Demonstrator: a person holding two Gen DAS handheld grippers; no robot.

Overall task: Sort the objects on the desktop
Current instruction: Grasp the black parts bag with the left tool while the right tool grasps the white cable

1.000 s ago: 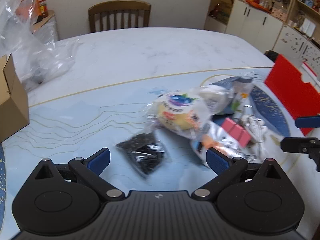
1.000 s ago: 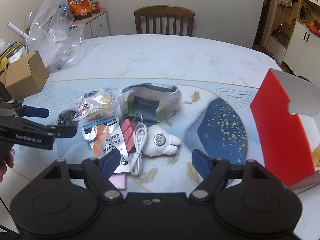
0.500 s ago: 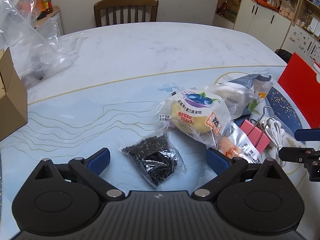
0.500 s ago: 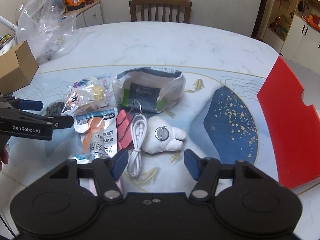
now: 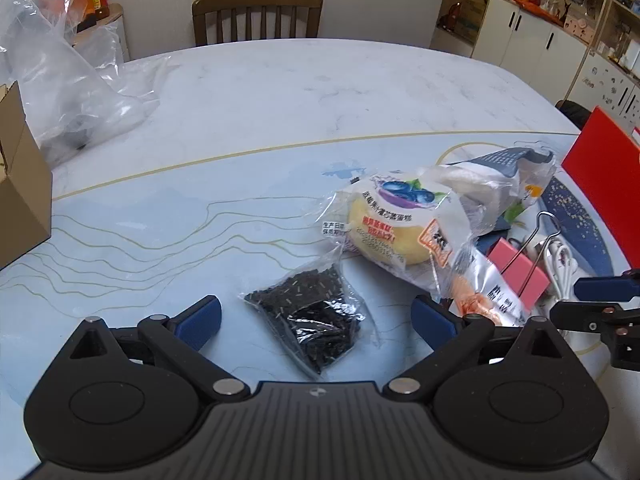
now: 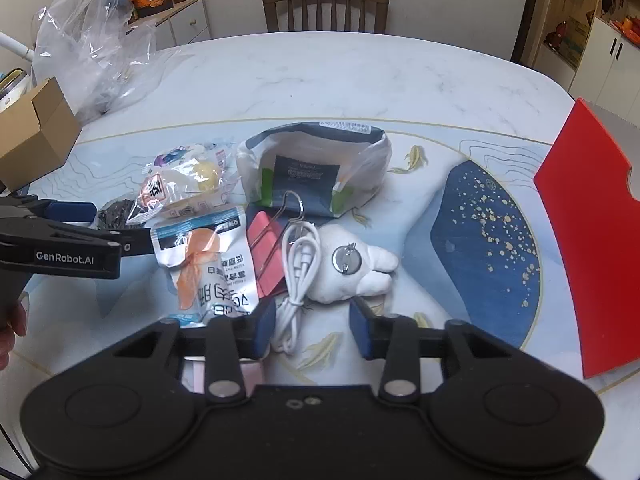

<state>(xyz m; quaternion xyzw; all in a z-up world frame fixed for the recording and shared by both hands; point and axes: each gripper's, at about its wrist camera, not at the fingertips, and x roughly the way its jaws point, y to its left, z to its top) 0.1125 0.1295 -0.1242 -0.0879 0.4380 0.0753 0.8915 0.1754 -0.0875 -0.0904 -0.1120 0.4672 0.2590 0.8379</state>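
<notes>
the small bag of black bits (image 5: 310, 316) lies flat on the table (image 5: 280, 92), dead ahead between my left tongs' (image 5: 316, 318) spread, empty fingers, its long axis running diagonally away to the left. just right of it sits the cake packet (image 5: 400, 224). my left is clearly nearer. my right tongs (image 6: 312, 328) hang released over the white cable (image 6: 298, 272), beside the plush toy (image 6: 352, 270).

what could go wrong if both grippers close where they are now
The right gripper straddles the white cable, with the plush toy and pink clip touching or close beside it, so it may snag a neighbour. The left gripper is open around a thin bag of black bits lying flat on the table; its fingers might slide over the plastic.
</notes>
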